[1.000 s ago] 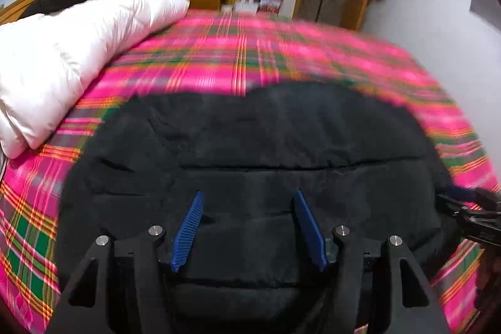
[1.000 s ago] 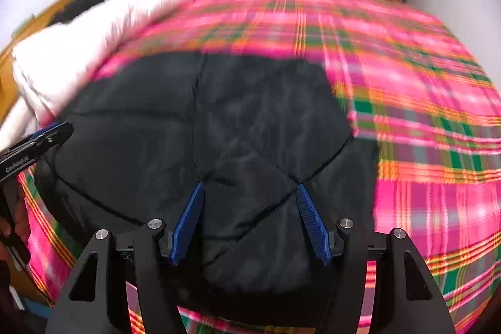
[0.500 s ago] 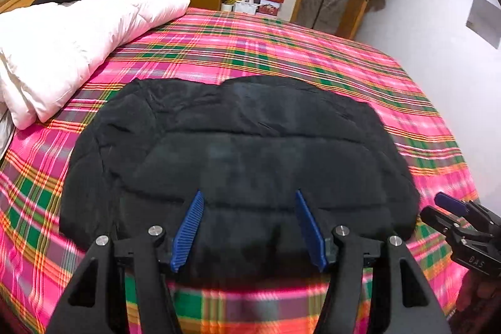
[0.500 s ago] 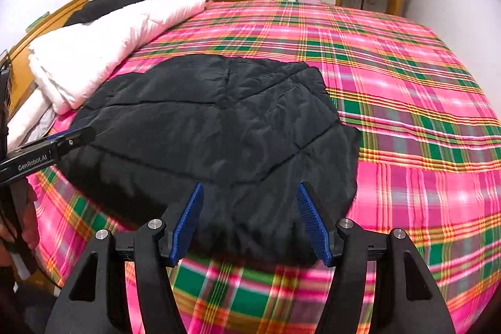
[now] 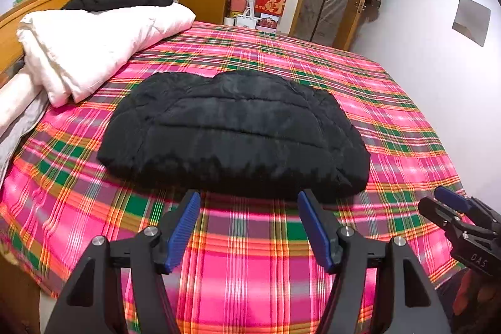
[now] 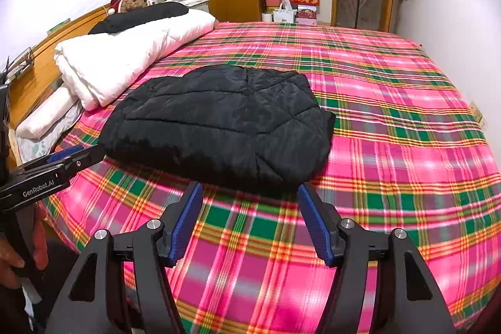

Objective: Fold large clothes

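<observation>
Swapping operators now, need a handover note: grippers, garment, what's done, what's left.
Left gripper: jaws opening, nothing between them, clear of the garment.
Right gripper: open, empty, also clear.
Black padded jacket: lies folded into a compact bundle on the plaid bedspread, beside the white duvet, not touching it.
Done: the fold looks finished, edges tucked in.
Left: probably nothing, or one more fold if a smaller bundle is wanted.
</observation>
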A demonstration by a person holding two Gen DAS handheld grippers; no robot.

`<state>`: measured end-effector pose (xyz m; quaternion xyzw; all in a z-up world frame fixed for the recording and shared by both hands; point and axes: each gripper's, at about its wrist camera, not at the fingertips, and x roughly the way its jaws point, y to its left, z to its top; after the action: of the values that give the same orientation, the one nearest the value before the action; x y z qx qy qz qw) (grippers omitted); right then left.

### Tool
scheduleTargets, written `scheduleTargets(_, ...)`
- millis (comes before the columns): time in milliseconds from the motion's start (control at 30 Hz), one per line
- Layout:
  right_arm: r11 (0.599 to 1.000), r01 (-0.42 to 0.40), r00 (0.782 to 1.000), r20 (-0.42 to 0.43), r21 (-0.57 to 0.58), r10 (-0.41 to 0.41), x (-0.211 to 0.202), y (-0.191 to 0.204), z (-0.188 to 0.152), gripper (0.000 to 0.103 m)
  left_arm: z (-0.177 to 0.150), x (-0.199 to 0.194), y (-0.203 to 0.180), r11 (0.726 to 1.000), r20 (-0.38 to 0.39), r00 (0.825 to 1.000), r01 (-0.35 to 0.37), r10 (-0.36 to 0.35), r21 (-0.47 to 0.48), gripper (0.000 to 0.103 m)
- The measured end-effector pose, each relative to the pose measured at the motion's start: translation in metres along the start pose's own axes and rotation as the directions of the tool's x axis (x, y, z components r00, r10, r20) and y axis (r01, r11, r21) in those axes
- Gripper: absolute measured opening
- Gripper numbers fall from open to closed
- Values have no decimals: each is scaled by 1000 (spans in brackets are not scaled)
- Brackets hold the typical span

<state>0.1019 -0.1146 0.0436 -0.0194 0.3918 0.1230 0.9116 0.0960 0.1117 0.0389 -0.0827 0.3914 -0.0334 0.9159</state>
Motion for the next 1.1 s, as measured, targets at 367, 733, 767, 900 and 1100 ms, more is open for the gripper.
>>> scheduleTargets(367,1000,-9,1000,-29,-29,8,-24,16,-38,64,-47,-31,-16,998,-31,999,-43,44,37,67)
scheduleTargets(733,998,-1,999,-35,-68,-1,-26,27,-42,64,-51,-36,-14,1000,-38,999,-5,4,-4,67)
scheduleTargets(767,998,-1,999,-37,-69,-1,-25,28,-43,64,-51,-36,-14,1000,-38,999,0,-1,-9,67)
scheduleTargets(900,997,1,999,-40,-75,-4,-25,30,-43,64,-51,-39,-13,1000,-33,999,9,-10,-21,67)
scheduleTargets(1100,997,3,999,-43,-78,-7,-25,32,-44,64,-51,-41,-17,1000,-29,999,-18,18,1,67)
